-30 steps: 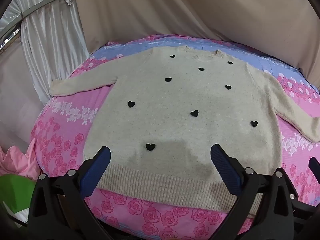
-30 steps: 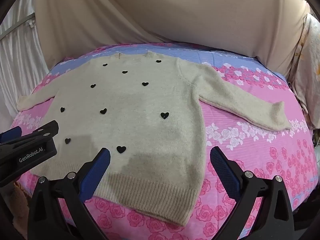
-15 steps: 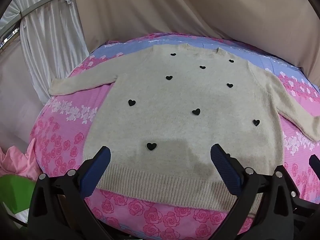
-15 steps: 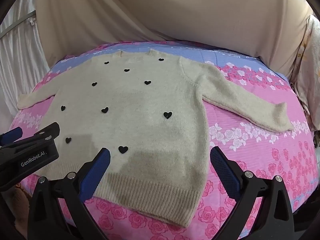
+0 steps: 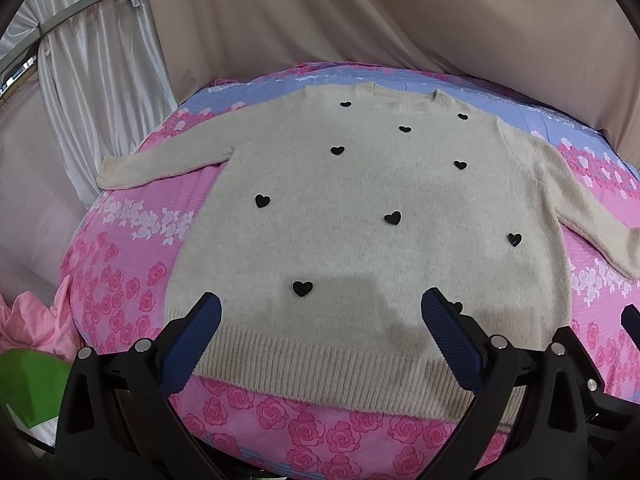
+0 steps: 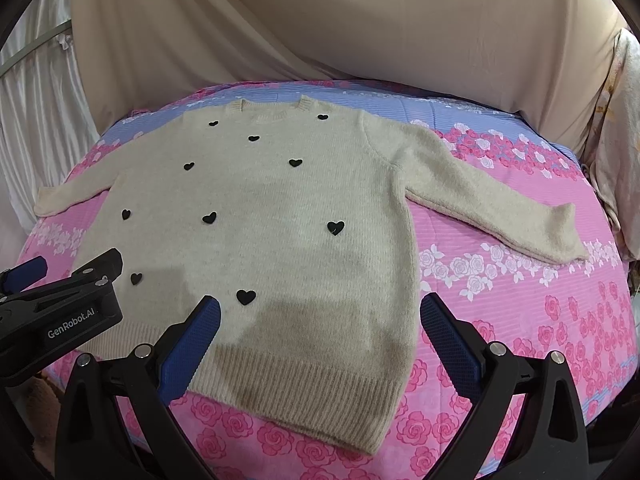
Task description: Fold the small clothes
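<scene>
Cream sweater (image 5: 360, 240) is lying flat while left gripper (image 5: 320, 320) and right gripper (image 6: 320, 320) are hovering wide open, holding nothing.

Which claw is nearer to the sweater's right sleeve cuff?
The right claw. It hangs over the hem on the side of the right sleeve cuff; the left claw is over the hem's other end.

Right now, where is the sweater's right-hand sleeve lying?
In the right wrist view, the sleeve stretches out flat to the right of the sweater, on the pink floral bedspread, beyond the right claw.
</scene>
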Demonstrator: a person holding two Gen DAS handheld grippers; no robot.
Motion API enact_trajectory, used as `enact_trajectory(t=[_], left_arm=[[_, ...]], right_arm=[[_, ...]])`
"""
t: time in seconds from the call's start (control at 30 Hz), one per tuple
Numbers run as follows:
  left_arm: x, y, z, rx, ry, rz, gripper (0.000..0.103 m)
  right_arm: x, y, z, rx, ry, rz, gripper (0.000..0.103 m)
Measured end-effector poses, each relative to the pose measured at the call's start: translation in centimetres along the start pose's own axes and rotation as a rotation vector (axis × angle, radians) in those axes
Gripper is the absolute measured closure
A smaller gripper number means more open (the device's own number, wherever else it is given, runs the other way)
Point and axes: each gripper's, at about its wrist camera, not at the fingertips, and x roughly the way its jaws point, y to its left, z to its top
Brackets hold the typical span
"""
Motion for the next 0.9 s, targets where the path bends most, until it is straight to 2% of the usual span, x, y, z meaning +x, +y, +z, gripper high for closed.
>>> enact_trajectory(t=[0.9], left_arm=[[-0.02, -0.08, -0.59, 0.003, 0.01, 0.007, 0.005]], right_arm=[[-0.11, -0.02, -0.18, 0.001, 0.002, 0.001, 0.005]])
